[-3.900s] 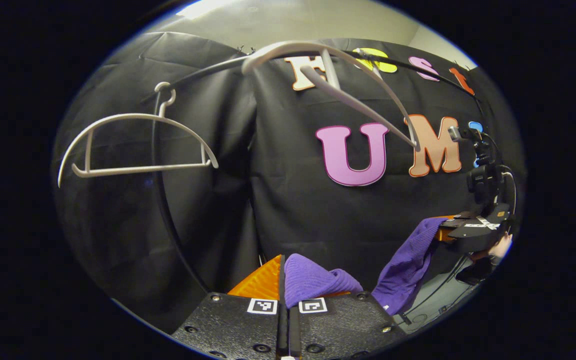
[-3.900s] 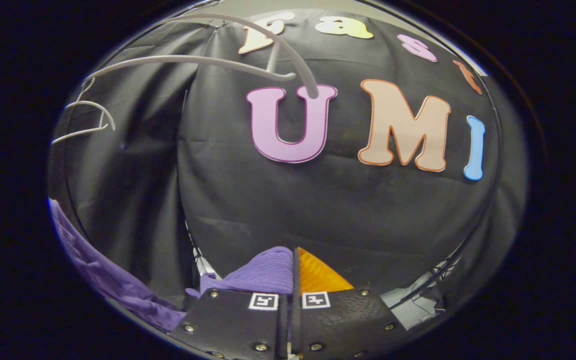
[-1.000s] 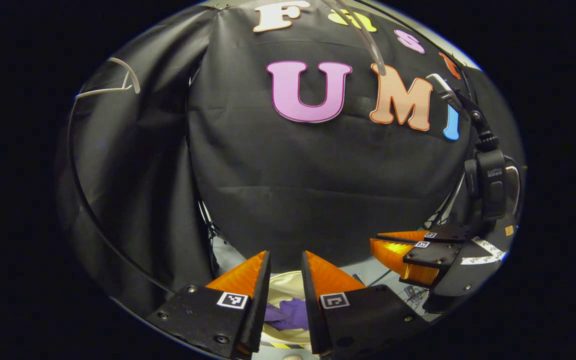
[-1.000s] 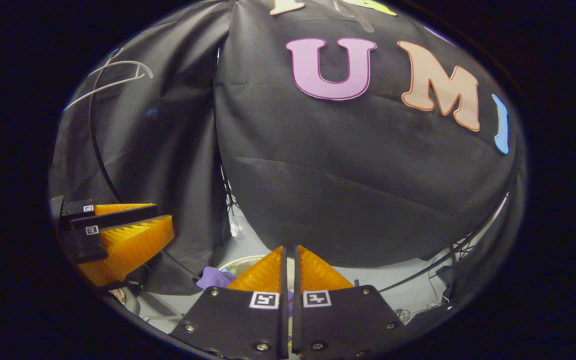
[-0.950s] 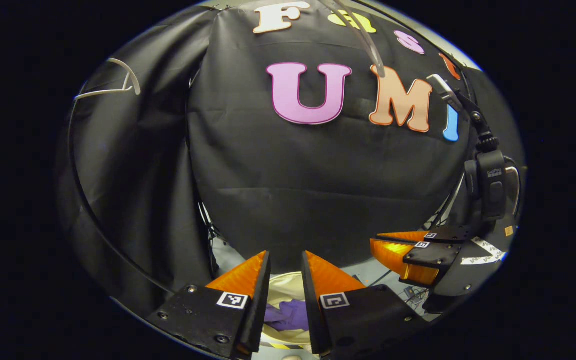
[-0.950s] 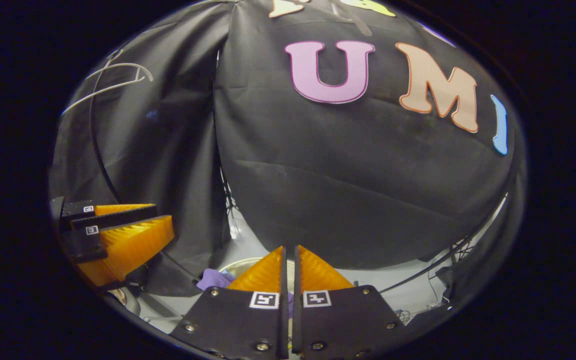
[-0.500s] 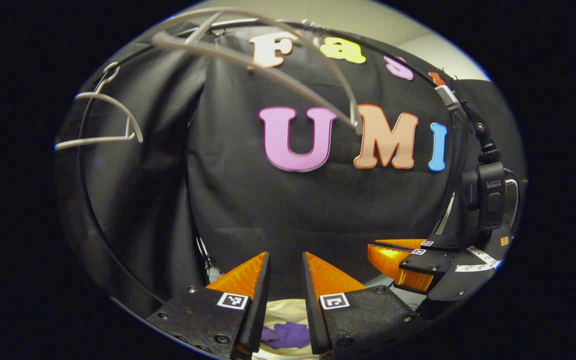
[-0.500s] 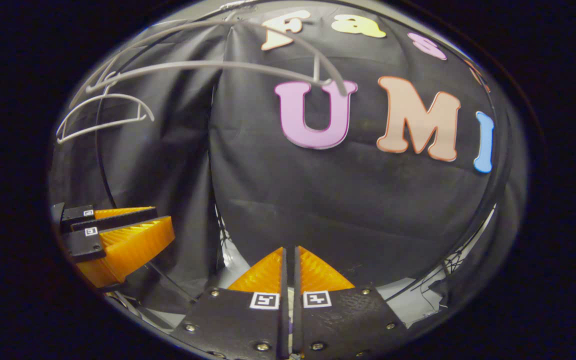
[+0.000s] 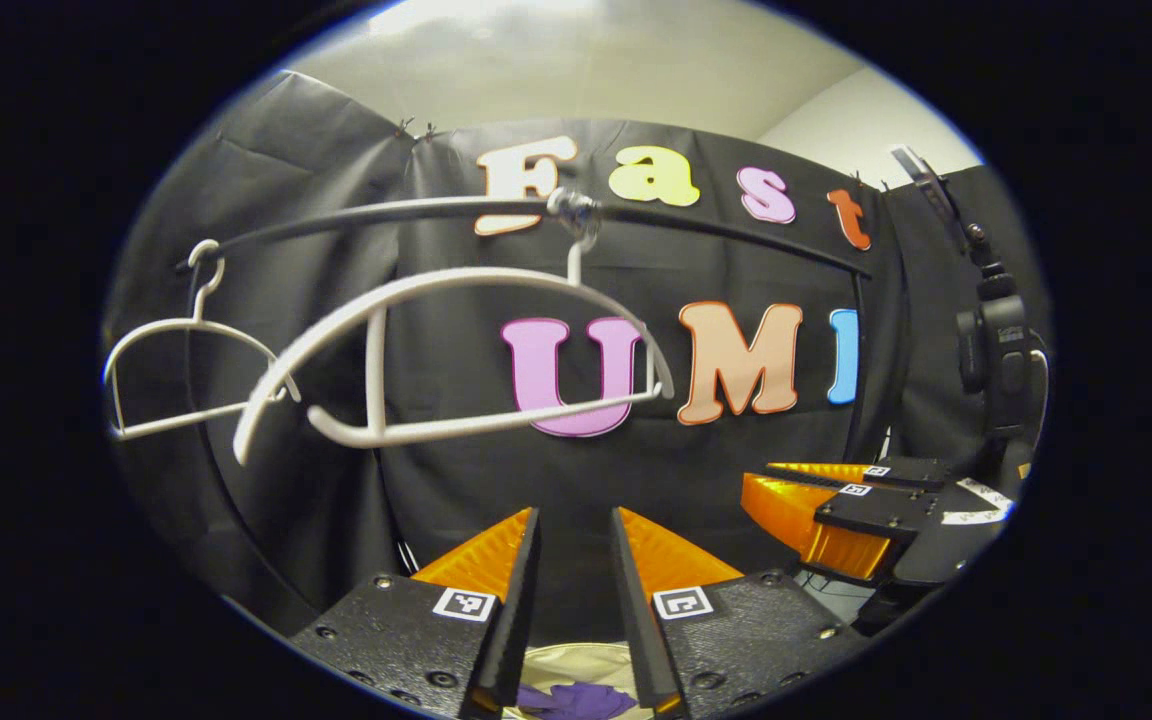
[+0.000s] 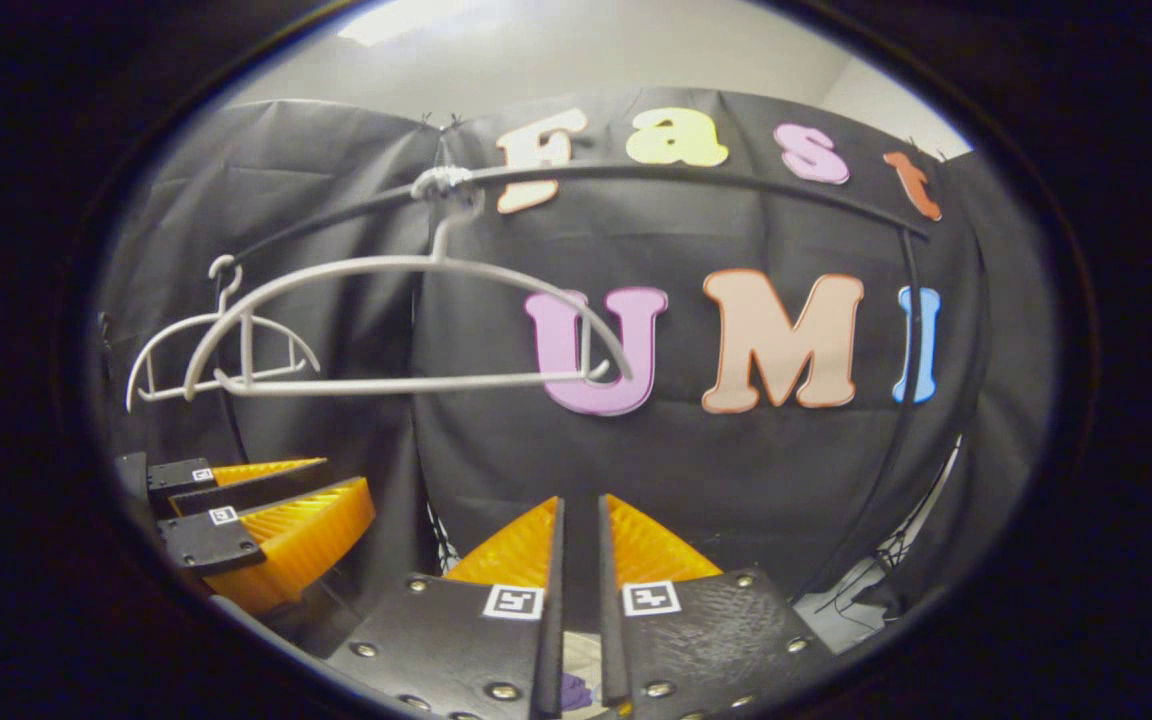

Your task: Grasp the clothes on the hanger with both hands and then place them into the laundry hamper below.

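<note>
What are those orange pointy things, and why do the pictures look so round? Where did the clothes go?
The orange pointy things are the jaws of two grabbers. A person holds one grabber in each hand. A little camera rides on each, and its bulgy lens makes the picture round.

In the left gripper view, the left gripper sits at the bottom, jaws apart and holding nothing. The right gripper is off to the side. In the right gripper view, the right gripper is at the bottom, jaws a little apart, also holding nothing.

Two white hangers hang bare on the black rail. The purple clothes lie below, in the pale laundry hamper.
</note>
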